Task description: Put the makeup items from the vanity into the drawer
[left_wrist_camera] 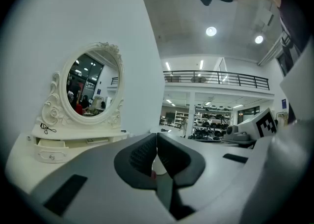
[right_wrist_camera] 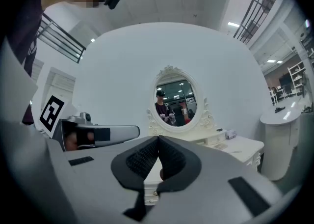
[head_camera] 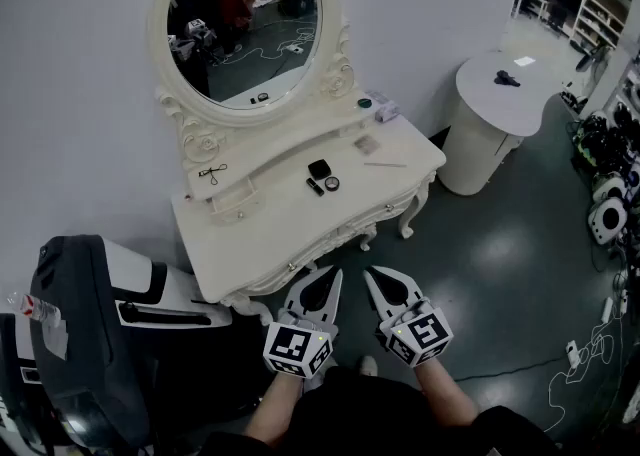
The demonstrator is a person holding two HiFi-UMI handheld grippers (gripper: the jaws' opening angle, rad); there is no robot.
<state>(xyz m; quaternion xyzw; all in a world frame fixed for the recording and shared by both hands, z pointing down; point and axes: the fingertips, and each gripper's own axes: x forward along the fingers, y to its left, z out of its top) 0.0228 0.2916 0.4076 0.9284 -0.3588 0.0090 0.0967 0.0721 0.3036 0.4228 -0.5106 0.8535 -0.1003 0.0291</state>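
Observation:
The cream vanity (head_camera: 260, 229) with an oval mirror (head_camera: 250, 24) stands against the wall. On its top lie a black square compact (head_camera: 319, 168), a round compact (head_camera: 332, 183), a black tube (head_camera: 315, 187) and a thin stick (head_camera: 385, 164). An eyelash curler (head_camera: 212, 174) rests on the raised shelf above a small shut drawer (head_camera: 232, 202); a dark jar (head_camera: 364, 102) and a small box (head_camera: 386, 110) sit at the shelf's right end. My left gripper (head_camera: 333, 275) and right gripper (head_camera: 372, 273) are side by side just short of the vanity's front edge, both shut and empty.
A dark grey and white machine (head_camera: 80, 334) stands at the left, close to the vanity. A round white table (head_camera: 505, 84) is to the right. Cables (head_camera: 590, 354) and equipment (head_camera: 605, 214) lie on the floor at the far right.

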